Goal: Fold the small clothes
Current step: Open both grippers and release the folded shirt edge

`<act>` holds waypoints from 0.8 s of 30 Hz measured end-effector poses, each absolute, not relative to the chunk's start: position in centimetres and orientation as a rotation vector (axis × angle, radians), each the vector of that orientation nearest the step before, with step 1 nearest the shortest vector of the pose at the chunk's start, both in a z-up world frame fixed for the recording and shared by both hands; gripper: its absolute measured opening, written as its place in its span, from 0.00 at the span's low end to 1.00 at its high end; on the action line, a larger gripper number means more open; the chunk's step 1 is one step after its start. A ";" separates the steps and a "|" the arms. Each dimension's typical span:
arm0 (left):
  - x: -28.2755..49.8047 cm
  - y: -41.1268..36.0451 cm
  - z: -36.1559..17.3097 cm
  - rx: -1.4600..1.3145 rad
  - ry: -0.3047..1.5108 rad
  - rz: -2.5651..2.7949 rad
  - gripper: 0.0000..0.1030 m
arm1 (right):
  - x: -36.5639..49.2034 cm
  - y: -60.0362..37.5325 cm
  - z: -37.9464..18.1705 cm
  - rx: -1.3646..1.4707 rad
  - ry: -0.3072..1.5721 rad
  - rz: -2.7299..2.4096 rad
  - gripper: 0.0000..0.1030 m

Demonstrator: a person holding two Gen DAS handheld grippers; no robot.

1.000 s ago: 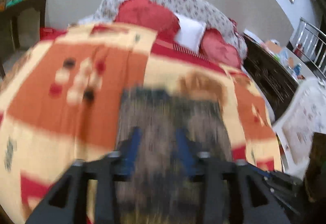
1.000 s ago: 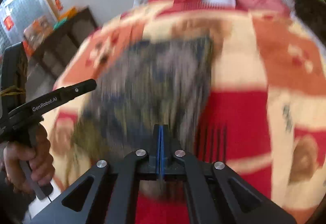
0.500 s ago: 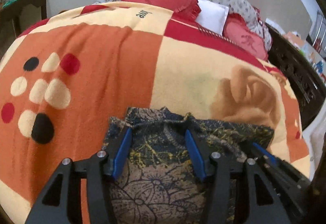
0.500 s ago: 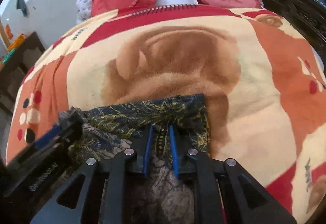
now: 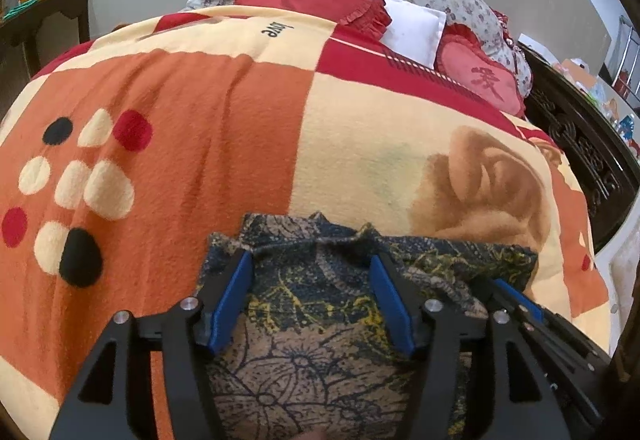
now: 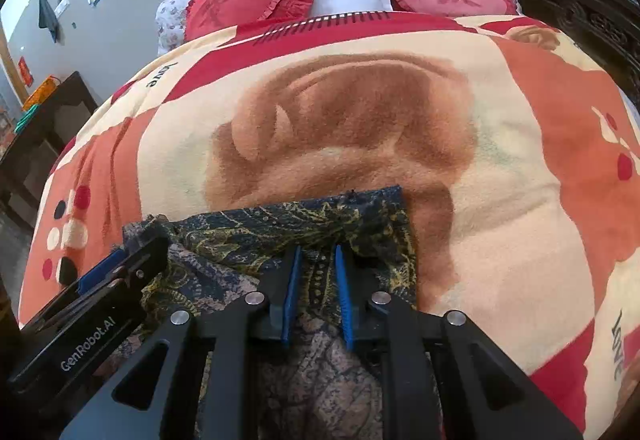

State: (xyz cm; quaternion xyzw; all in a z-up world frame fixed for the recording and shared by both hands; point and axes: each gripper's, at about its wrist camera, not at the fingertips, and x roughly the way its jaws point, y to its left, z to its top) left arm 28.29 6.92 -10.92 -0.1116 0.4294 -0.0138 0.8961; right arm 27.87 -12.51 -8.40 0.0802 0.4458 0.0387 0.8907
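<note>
Two hand-held grippers, left (image 5: 312,296) spread wide and right (image 6: 318,292) parted narrowly, neither gripping, low over the patterned garment (image 5: 320,320) lying bunched on the blanket (image 5: 200,120) of the bed; probably laying-out step, next calling for smoothing the far edge before folding.
</note>
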 end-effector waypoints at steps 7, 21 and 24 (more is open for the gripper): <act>28.6 7.5 -10.8 -0.276 0.894 -0.064 0.71 | 28.1 -11.3 -8.0 0.123 0.945 0.099 0.37; 30.3 6.8 -10.6 -0.301 0.946 -0.199 1.00 | 28.4 -11.8 -8.4 0.153 0.944 0.121 0.37; 29.9 7.7 -8.4 -0.278 0.960 -0.191 1.00 | 28.6 -12.4 -7.9 0.182 0.972 0.153 0.37</act>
